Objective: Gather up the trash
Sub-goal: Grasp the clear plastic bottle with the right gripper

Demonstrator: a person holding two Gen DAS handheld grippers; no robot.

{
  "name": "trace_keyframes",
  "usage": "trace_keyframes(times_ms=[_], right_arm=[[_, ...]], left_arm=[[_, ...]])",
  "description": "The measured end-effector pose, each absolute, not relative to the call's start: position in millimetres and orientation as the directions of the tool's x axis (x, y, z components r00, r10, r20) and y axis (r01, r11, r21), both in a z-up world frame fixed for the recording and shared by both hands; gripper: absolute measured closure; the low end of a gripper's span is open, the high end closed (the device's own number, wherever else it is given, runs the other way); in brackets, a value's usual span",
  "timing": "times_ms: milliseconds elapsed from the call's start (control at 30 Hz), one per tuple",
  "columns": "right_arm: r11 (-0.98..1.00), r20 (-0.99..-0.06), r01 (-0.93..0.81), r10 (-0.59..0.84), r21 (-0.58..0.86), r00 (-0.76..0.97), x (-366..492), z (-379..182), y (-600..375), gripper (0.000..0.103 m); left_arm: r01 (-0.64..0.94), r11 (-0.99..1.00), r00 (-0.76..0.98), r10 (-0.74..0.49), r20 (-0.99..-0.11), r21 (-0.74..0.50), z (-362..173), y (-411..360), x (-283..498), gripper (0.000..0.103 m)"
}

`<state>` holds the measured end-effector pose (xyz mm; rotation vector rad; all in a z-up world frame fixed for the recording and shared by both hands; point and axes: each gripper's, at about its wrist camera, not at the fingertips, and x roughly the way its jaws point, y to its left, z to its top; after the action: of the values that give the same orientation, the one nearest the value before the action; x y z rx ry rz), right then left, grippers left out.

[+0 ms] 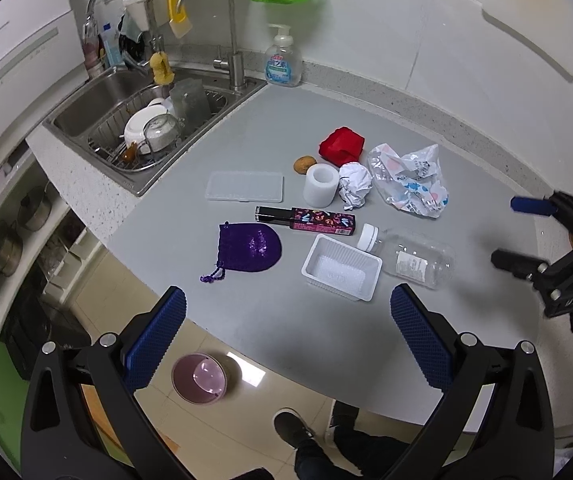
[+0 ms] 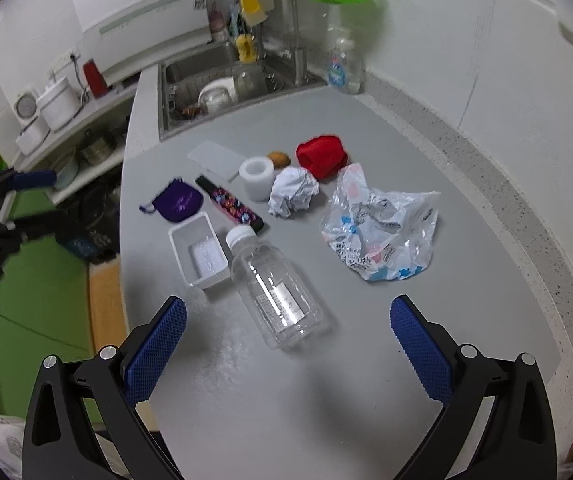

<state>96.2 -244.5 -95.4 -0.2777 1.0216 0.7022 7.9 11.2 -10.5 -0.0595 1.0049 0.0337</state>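
A clear bottle (image 2: 276, 286) with a white cap lies on its side on the grey counter (image 2: 366, 380), just beside a white tray (image 2: 200, 252). Past them sit crumpled paper (image 2: 292, 196) and a crinkled printed bag (image 2: 382, 232). The right tongs (image 2: 288, 342) hang wide open and empty near the bottle's base. The left tongs (image 1: 288, 332) are spread wide too, holding nothing, over the counter's front edge, with bare counter between them and the tray.
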Motion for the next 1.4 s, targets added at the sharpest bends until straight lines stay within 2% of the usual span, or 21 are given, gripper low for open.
trace_keyframes(times_ms=[167,700,733,767,833,867,967,1400], right_arm=[[0.714,-0.884,-0.695,0.376,0.085,0.278,101,-118,-232,0.005],[0.55,-0.945,-0.833,0.299,0.057,0.133,123,-191,-184,0.006],[0.546,-0.946,-0.836,0.299,0.059,0.128,124,-193,-183,0.011],[0.543,-0.946,-0.837,0.298,0.062,0.124,125,-194,-183,0.022],[0.538,-0.951,-0.841,0.29,0.067,0.11,127,-199,-181,0.034],[0.532,-0.953,-0.844,0.285,0.069,0.102,128,-202,-179,0.037],[0.519,-0.957,-0.853,0.272,0.056,0.103,129,-206,-176,0.041],[0.571,-0.941,-0.816,0.319,0.092,0.117,142,-187,-200,0.045]], left_arm=[[-0.087,0.994,0.525,-0.011,-0.851,-0.066,-18,21,14,0.003],[-0.099,0.993,0.468,-0.004,-0.884,-0.057,-50,35,37,0.003],[-0.101,0.993,0.466,-0.006,-0.885,-0.059,-52,36,38,0.003],[-0.103,0.993,0.463,-0.008,-0.887,-0.063,-53,37,39,0.003],[-0.104,0.992,0.458,-0.013,-0.889,-0.069,-56,37,42,0.003],[-0.102,0.992,0.456,-0.019,-0.89,-0.073,-58,36,43,0.003],[-0.092,0.993,0.449,-0.026,-0.893,-0.076,-63,33,49,0.003],[-0.03,0.995,0.4,-0.071,-0.914,-0.091,-97,13,81,0.003]])
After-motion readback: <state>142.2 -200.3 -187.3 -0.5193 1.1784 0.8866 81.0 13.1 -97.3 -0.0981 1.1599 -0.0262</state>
